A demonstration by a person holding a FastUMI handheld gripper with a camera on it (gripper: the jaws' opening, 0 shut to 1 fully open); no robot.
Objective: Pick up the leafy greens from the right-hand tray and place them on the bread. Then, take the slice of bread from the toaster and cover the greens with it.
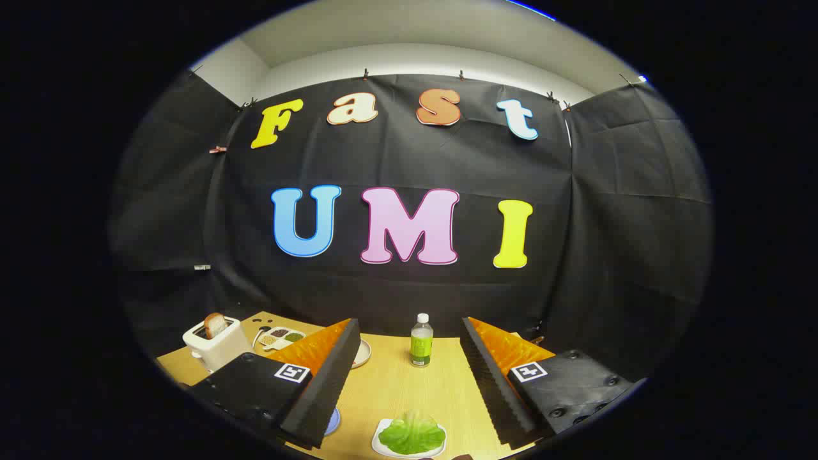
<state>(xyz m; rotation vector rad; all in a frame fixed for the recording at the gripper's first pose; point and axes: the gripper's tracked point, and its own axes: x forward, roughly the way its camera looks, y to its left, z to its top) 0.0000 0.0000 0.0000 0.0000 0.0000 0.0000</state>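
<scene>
— Where do the tongs (pixel 404 383) stand?

— They hang above the pale wooden bench (pixel 396 390) with their two fingers (pixel 323 390) spread wide apart, holding nothing. Bare wood shows between them.

— And the leafy greens?

— The ruffled green lettuce leaf (pixel 412 433) lies in a small white rectangular tray (pixel 382 447) at the near edge of the bench, between the fingers and nearer than their tips. Nothing touches it.

— The bread?

— One browned slice of bread (pixel 215 324) stands upright in the slot of a cream-white toaster (pixel 216 348) at the far left of the bench, beyond the left finger. Just right of the toaster sits a white divided dish (pixel 280 337) with small portions in its compartments, green in one. A round white plate (pixel 362 352) peeks out behind the left finger, mostly hidden; what lies on it cannot be told.

— Anything else?

— A clear plastic bottle with a white cap and green label (pixel 421 340) stands upright at the far middle, beyond the gap between the fingers. A sliver of something blue and round (pixel 333 421) shows by the left finger, perhaps another plate.
</scene>
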